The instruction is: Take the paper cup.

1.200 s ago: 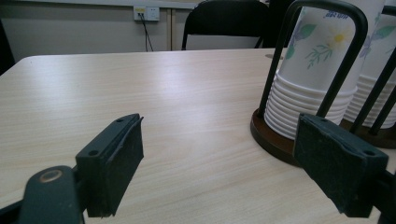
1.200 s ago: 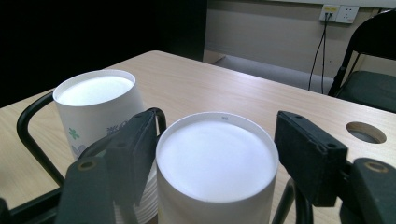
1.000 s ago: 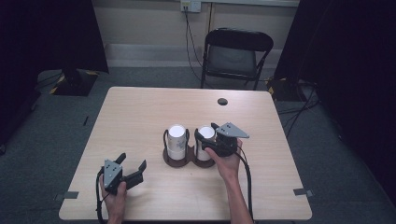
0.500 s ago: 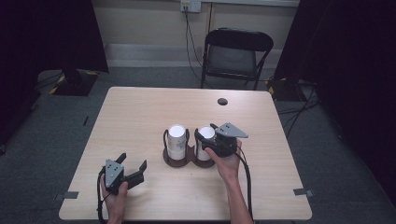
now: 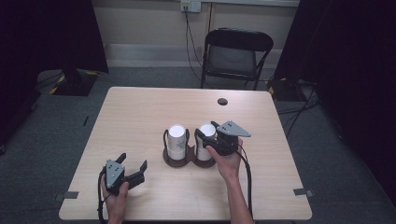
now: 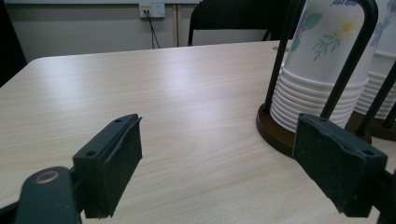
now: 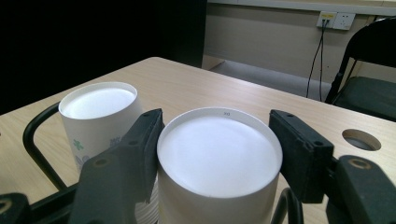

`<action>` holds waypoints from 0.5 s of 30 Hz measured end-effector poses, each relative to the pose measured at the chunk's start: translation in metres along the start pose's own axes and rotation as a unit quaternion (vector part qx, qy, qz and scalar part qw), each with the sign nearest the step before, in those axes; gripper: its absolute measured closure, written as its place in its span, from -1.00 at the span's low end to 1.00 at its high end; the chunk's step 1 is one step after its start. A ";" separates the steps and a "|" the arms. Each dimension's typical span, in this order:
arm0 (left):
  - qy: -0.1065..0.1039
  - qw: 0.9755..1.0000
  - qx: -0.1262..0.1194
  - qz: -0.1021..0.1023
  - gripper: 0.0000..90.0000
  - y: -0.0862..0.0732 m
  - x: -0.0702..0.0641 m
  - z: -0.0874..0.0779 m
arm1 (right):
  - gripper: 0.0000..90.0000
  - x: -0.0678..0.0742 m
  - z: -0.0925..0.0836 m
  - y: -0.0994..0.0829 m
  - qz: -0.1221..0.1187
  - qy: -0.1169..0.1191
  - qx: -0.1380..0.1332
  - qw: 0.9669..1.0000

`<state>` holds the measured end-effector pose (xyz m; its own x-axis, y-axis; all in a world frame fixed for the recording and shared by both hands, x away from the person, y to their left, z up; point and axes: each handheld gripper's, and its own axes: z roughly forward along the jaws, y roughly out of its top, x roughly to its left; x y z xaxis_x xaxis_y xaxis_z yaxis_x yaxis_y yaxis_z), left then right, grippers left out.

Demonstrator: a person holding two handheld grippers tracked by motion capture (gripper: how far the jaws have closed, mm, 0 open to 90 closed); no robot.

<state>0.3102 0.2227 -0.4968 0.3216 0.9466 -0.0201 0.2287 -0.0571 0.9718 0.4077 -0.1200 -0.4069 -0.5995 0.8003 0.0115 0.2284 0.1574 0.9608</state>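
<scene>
Gripping the top cup of the right-hand cup stack (image 7: pixel 219 163), the right tongs (image 7: pixel 217 154) have just been closing, and their two black pads now press on the cup's upturned white base from either side. That stack stands bottom-up in the right ring of a dark brown double holder (image 5: pixel 180 161) near the middle of the pale wooden desk (image 5: pixel 140 112). Just beside it, in the holder's left ring, stands a second stack of cups (image 5: pixel 176 140), printed with flowers and green leaves and framed by black wire loops. In the high view the right tongs (image 5: pixel 204 138) reach the stack from the person's side, a grey three-cornered plate on top and a black cable trailing back along the forearm.

Well apart, near the desk's front left corner, the left tongs (image 5: pixel 133 169) rest in the person's left hand with their jaws spread wide and nothing between them. The left gripper view looks across bare wood toward the base of the flowered stack (image 6: pixel 322 70), with the holder's brown base under it.

A round cable hole (image 5: pixel 222 101) sits in the desk's far side, and a black folding chair (image 5: pixel 236 56) stands behind it against the wall.
</scene>
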 end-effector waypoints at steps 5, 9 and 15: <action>-0.004 1.000 0.000 0.000 -0.65 0.000 0.000 0.000 | -0.17 0.000 -0.003 0.006 -0.001 0.001 -0.011 1.000; -0.004 1.000 0.000 0.001 -0.65 0.000 0.000 0.000 | -0.17 0.000 -0.005 0.009 0.001 0.001 -0.011 1.000; -0.007 1.000 0.001 0.001 -0.65 0.000 0.000 0.000 | -0.17 -0.001 -0.007 0.011 -0.001 0.001 -0.009 1.000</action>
<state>0.3105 0.2230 -0.4968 0.3348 0.9420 -0.0218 0.2296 -0.0591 0.9715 0.4057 -0.1226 -0.3944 -0.6009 0.7993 0.0098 0.2138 0.1489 0.9655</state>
